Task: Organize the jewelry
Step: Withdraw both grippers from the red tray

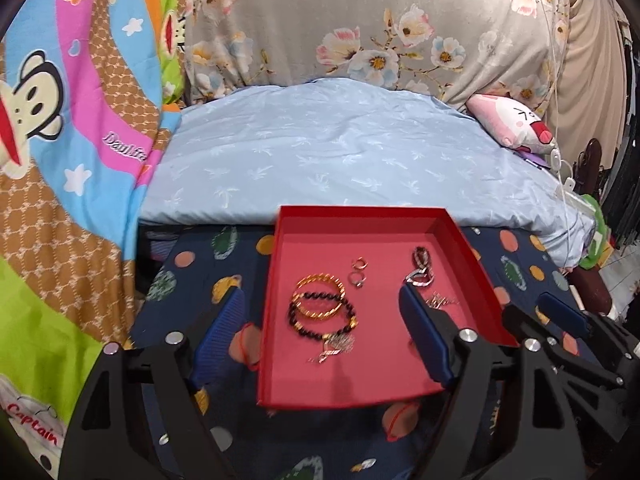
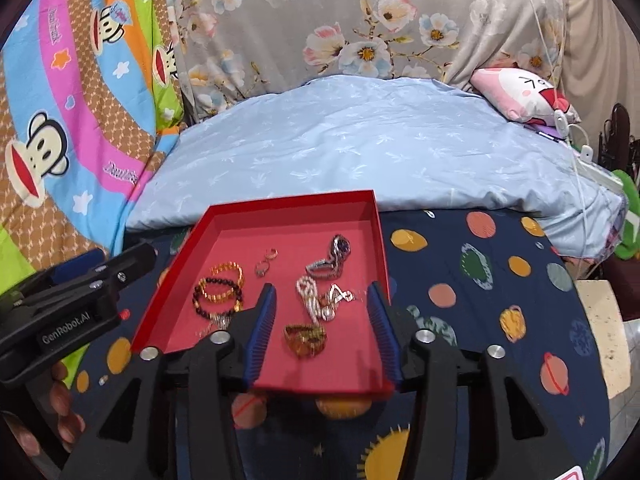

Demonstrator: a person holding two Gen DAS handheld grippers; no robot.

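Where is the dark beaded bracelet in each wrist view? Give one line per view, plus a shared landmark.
Left wrist view: dark beaded bracelet lies centre, between the open fingers, overlapping the gold bangle.
Right wrist view: it lies left of centre, beyond the left finger.
Shared landmark: the red tray holding both.

red tray (image 2: pixel 376 240): open, flat | gold bangle (image 1: pixel 320 294) overlapping dark bead bracelet (image 1: pixel 322 318), left | two small rings (image 1: pixel 358 272), middle | silver chains (image 2: pixel 316 300), wide gold ring (image 2: pixel 306 338), right
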